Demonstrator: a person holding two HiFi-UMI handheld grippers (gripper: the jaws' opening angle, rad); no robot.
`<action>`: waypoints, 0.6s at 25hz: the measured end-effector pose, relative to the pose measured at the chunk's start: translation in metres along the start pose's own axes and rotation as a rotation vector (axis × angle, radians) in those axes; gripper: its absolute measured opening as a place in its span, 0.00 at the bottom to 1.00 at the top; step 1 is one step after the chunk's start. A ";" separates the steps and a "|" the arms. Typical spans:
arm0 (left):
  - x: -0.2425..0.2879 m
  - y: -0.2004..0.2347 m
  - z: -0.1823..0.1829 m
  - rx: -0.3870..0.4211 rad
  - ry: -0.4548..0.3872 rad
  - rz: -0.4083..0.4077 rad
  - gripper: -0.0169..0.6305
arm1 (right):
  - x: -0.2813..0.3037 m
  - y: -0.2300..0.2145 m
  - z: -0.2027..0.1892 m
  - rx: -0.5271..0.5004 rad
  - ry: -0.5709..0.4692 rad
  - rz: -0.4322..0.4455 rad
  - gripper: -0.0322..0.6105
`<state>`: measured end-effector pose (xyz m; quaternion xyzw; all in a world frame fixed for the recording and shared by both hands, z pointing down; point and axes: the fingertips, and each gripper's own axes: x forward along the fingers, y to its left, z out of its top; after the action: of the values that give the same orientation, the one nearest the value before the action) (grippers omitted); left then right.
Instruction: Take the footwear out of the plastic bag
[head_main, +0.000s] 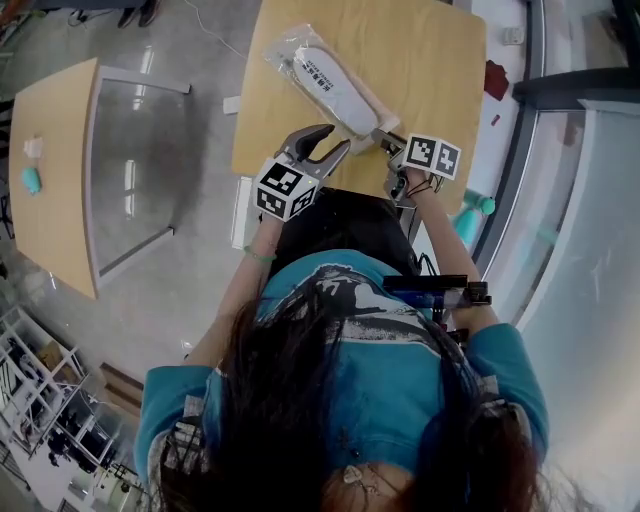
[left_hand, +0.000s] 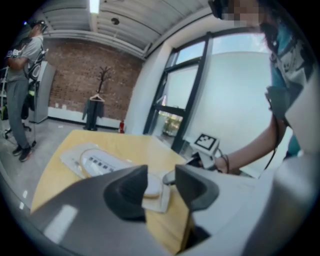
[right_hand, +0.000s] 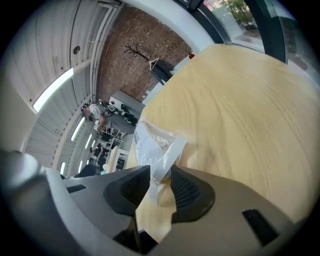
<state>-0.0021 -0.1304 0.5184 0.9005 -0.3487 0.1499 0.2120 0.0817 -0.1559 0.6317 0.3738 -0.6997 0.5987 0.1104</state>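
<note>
A white slipper (head_main: 332, 86) lies inside a clear plastic bag (head_main: 290, 48) on the wooden table (head_main: 430, 60), its length running away from me. My left gripper (head_main: 336, 141) hovers at the bag's near end. Its jaws stand open, with a corner of the bag (left_hand: 156, 194) lying on the table between them, untouched by either pad. My right gripper (head_main: 384, 138) is at the same end from the right. In the right gripper view its jaws (right_hand: 160, 192) stand slightly apart with the bag's loose edge (right_hand: 159, 165) hanging between them, not pinched.
A second wooden table (head_main: 55, 180) with a teal object (head_main: 30, 180) stands to the left across the grey floor. A glass wall runs along the right. In the left gripper view a person (left_hand: 20, 95) and a coat stand (left_hand: 97, 102) are far off.
</note>
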 end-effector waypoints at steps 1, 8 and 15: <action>0.006 0.000 -0.006 0.003 0.025 -0.013 0.29 | 0.001 0.002 0.001 0.032 -0.006 0.021 0.25; 0.035 -0.001 -0.046 0.077 0.206 -0.097 0.41 | -0.003 0.028 0.013 0.179 -0.094 0.118 0.08; 0.050 0.000 -0.055 0.236 0.272 -0.060 0.42 | -0.010 0.062 0.018 0.224 -0.146 0.188 0.07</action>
<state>0.0264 -0.1320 0.5870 0.9005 -0.2697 0.3039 0.1548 0.0528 -0.1686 0.5742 0.3593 -0.6665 0.6520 -0.0398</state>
